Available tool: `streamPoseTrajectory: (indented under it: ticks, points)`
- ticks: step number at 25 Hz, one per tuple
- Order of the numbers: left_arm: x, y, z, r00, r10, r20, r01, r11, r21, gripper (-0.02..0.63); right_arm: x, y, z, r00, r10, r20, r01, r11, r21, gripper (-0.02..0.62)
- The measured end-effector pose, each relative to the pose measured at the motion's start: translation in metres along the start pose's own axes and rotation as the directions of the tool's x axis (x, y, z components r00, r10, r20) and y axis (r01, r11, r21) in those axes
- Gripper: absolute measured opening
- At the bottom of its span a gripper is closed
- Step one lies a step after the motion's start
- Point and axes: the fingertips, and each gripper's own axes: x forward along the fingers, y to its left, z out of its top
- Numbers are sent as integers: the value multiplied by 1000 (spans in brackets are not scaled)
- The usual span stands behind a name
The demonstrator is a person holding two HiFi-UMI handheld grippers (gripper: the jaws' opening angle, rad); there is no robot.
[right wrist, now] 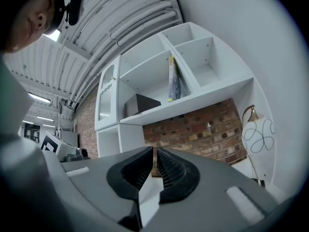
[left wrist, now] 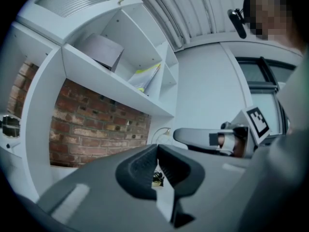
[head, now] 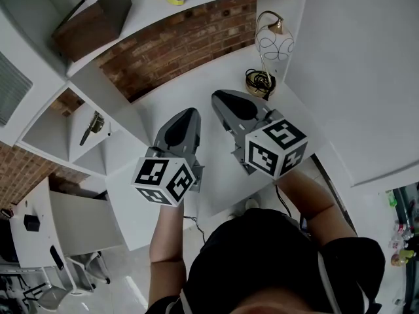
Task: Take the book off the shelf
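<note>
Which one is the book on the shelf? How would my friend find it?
Find the big white shelf unit with the brick wall behind it. Look in the wide cubby just above the bricks. The book stands at the cubby's right end, against the divider: thin and yellow-green, unlike the dark box to its left.

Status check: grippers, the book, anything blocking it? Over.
Left hand-held gripper shut, empty; right hand-held gripper shut, empty. Book standing on upper shelf, untouched. Box shares its compartment, apart from it; nothing looks to be blocking.
</note>
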Motion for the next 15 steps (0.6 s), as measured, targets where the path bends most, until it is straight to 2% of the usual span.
streamPoseTrajectory:
  ticks: [10,15]
  points:
    - [33,1,46,997,18,76,-23,998,59,5,28,-22,55,995,46,93,-44,999,-23,23]
    - [49,3,59,996,21,85,-28,997,76,5,40,-26,75,990,74,120,-68,996,-49,40]
